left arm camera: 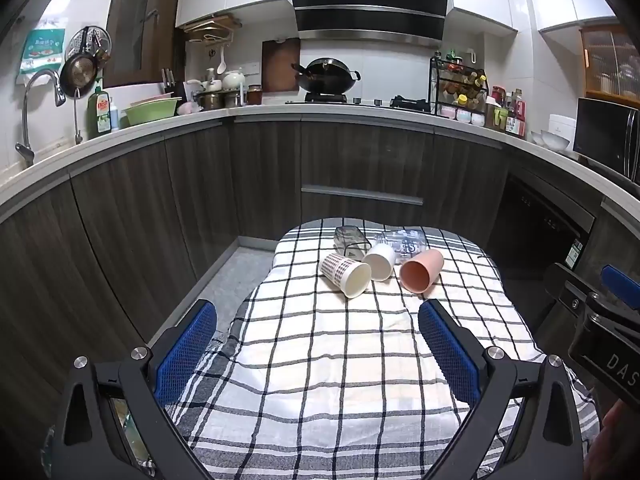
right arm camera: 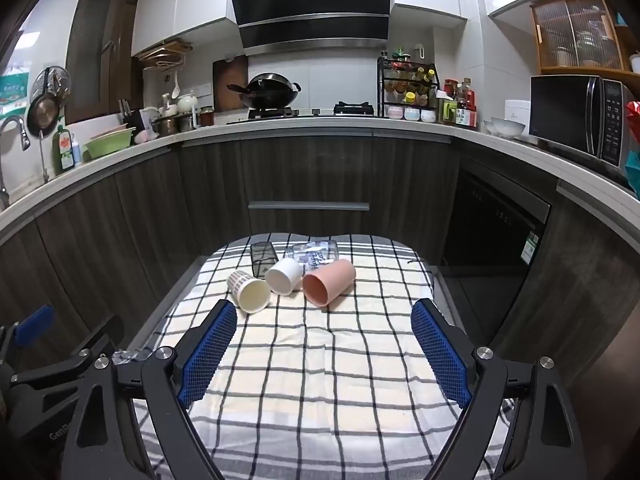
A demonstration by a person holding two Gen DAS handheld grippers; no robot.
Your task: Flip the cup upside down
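Note:
Several cups lie on their sides at the far end of a table with a checked cloth [left arm camera: 320,360]: a patterned paper cup [left arm camera: 346,274] [right arm camera: 249,290], a white cup [left arm camera: 379,261] [right arm camera: 283,276], a pink cup [left arm camera: 421,271] [right arm camera: 329,282], a dark clear glass [left arm camera: 350,241] [right arm camera: 263,257] and a clear printed glass [left arm camera: 404,242] [right arm camera: 314,254] behind them. My left gripper [left arm camera: 318,344] is open and empty, well short of the cups. My right gripper [right arm camera: 324,346] is open and empty, just short of the cups.
The table [right arm camera: 320,380] stands in a kitchen with dark cabinets [left arm camera: 260,176] and a white counter [left arm camera: 320,110] behind. The right gripper's body shows at the right edge of the left wrist view [left arm camera: 600,320]. The left gripper's body shows at the left edge of the right wrist view [right arm camera: 36,360].

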